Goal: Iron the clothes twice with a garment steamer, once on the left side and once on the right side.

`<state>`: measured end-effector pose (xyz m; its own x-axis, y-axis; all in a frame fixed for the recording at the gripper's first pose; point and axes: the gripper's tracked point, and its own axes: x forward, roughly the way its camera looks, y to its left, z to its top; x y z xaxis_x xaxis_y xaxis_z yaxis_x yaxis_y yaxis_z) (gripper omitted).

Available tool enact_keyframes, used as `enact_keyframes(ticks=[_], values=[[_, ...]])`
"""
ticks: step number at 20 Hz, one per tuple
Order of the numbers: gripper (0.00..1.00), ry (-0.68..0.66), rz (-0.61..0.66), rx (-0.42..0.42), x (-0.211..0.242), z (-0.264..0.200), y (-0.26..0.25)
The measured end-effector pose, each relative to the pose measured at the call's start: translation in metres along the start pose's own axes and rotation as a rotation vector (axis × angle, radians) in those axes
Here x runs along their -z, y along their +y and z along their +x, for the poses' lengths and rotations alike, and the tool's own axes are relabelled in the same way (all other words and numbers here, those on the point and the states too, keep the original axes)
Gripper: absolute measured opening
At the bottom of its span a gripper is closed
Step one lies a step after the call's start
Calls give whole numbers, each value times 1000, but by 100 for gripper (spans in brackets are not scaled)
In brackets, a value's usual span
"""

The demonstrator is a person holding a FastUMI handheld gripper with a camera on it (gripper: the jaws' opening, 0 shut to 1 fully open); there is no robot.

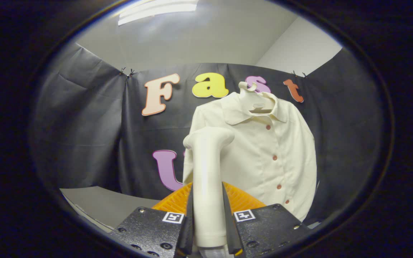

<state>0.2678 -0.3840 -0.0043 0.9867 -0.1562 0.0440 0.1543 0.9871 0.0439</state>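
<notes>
A cream shirt [264, 157] with reddish buttons hangs on a white hanger [253, 98] against the black cloth wall, beyond the fingers. My gripper [208, 215] is shut on the upright handle of a cream garment steamer [206, 168]. The steamer's head points toward the shirt's left side and overlaps it in view. I cannot tell whether the head touches the cloth.
An orange ribbed object [238, 199] lies just behind the fingers, under the steamer. A pale table surface [99, 204] stretches to the left below the black cloth wall [84, 125]. White ceiling and wall rise above the cloth.
</notes>
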Motion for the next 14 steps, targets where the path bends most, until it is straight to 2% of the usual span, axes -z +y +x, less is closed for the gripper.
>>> enact_keyframes(ticks=[6, 14], values=[[36, -5, 62, 3, 23, 17, -34], [36, 45, 146, -13, 69, -3, -47]])
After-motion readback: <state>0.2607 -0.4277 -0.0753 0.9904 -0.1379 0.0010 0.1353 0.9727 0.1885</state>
